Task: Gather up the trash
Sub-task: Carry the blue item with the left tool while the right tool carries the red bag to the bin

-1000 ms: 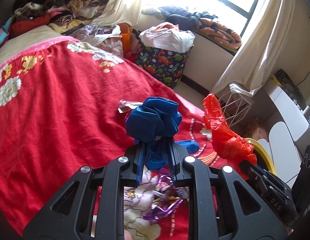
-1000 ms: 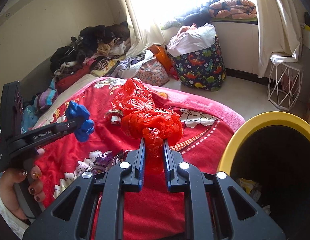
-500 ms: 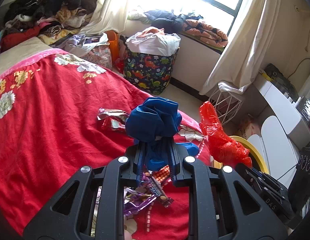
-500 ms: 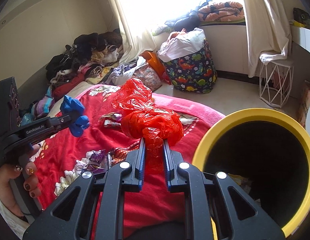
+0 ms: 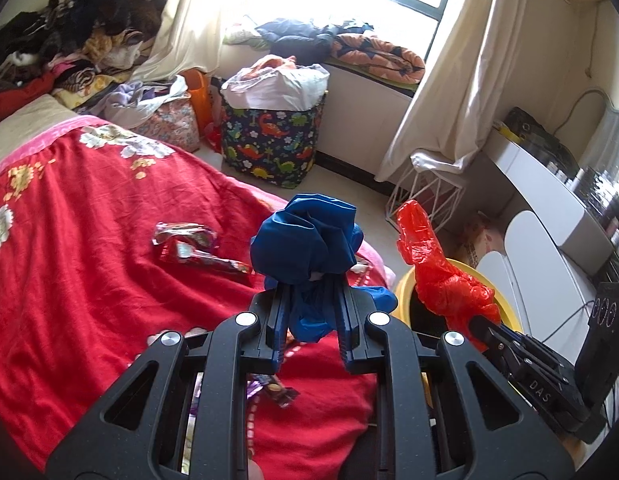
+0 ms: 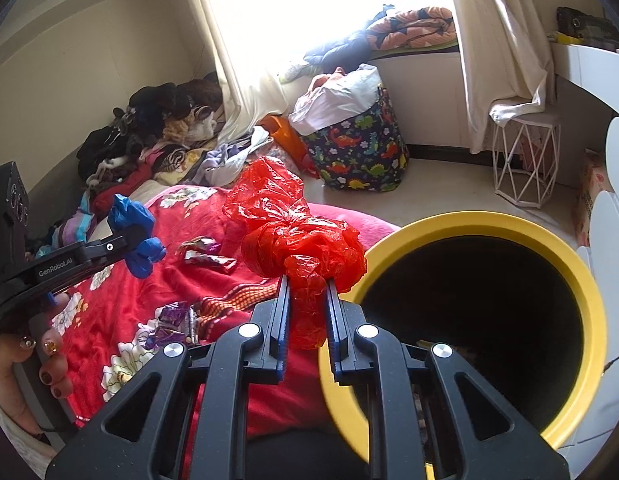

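My left gripper (image 5: 311, 300) is shut on a crumpled blue plastic bag (image 5: 305, 240), held above the red bedspread (image 5: 89, 248). It also shows in the right wrist view (image 6: 135, 232). My right gripper (image 6: 307, 288) is shut on a crumpled red plastic bag (image 6: 293, 228), held at the left rim of the yellow bin (image 6: 585, 280). The red bag (image 5: 437, 276) and bin rim (image 5: 403, 292) also show in the left wrist view. Shiny snack wrappers (image 5: 189, 244) lie on the bed, and more wrappers (image 6: 173, 320) lie near the bed's edge.
A dinosaur-print laundry bag (image 5: 269, 140) stands on the floor by the window. A white wire stool (image 6: 525, 156) stands under the curtain. Clothes (image 5: 69, 48) are piled at the bed's head. A white desk (image 5: 549, 184) is at the right.
Both grippers have moved right toward the yellow bin, each keeping its bag. The bin's opening now fills more of the right wrist view.
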Demonstrator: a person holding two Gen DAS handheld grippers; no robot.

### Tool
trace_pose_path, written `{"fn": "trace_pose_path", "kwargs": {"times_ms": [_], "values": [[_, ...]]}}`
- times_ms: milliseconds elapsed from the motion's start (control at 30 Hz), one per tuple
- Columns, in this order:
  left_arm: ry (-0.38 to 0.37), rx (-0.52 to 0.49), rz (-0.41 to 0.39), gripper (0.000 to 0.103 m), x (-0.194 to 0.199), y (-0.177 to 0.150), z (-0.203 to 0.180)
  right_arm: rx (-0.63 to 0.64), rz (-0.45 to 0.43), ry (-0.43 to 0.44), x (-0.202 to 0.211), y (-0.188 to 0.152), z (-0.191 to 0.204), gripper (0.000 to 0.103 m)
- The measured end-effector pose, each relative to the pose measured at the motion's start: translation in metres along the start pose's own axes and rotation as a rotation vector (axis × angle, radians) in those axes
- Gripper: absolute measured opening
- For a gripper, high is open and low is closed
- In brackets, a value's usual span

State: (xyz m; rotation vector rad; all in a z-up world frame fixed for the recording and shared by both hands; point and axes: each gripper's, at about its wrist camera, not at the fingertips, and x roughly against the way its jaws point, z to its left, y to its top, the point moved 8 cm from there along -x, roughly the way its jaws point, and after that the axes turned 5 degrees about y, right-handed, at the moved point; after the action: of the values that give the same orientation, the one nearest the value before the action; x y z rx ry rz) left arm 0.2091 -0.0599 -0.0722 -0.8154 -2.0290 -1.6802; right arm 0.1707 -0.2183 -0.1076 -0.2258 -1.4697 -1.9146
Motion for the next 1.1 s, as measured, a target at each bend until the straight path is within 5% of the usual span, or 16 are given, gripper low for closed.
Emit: {"fn": "trace_pose_path", "kwargs": {"times_ms": [1100], "values": [[-0.121, -0.137, 0.003, 0.014, 0.000, -0.019, -0.082, -0.090, -0.058, -0.124, 0.043, -0.008, -0.067, 0.015]]}}
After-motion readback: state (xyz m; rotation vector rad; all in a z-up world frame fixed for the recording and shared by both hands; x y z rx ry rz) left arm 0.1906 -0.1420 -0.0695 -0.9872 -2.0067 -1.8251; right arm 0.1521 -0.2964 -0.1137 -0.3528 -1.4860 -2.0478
